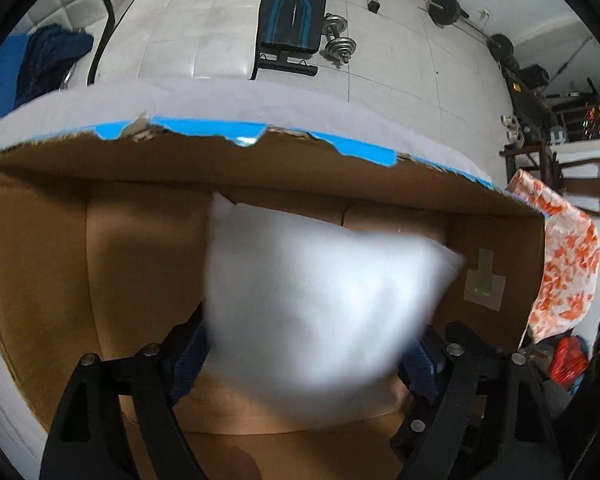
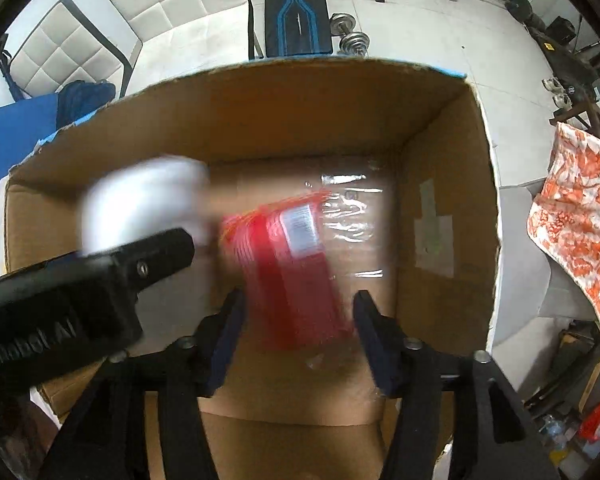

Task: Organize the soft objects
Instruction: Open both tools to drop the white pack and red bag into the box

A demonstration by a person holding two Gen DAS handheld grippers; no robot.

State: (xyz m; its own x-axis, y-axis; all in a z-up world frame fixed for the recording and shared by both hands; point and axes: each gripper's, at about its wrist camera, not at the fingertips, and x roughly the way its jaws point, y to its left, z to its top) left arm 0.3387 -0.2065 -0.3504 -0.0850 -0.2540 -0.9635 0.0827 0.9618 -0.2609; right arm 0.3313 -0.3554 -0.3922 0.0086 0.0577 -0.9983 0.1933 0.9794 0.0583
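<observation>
- Left side first: our left gripper (image 1: 308, 344) is over the open cardboard box (image 1: 40, 240), fingers spread wide, with the white pillow (image 1: 320, 288) sitting between them in the lower middle of the left wrist view. The pillow is smeared with blur, so we can't tell if the pads are actually touching it or if it's loose. It reads as already let go and inside the box, but that's a guess.
- In the right wrist view that same pillow (image 2: 140, 204) shows at centre left, just above the black body of the left gripper.
- Middle of that view: the right gripper (image 2: 300, 320) has its fingers apart too, and the red packet (image 2: 292, 272) lies between them, blurred, over the box floor (image 2: 284, 396). No clear pinch on it.
- Doing this step well, in our opinion: keep both tools low inside the box walls, open fully before lifting, and pull straight up so nothing snags.
- Far right: an orange-and-white patterned cloth (image 2: 572, 216) hangs outside the box, probably next.
</observation>
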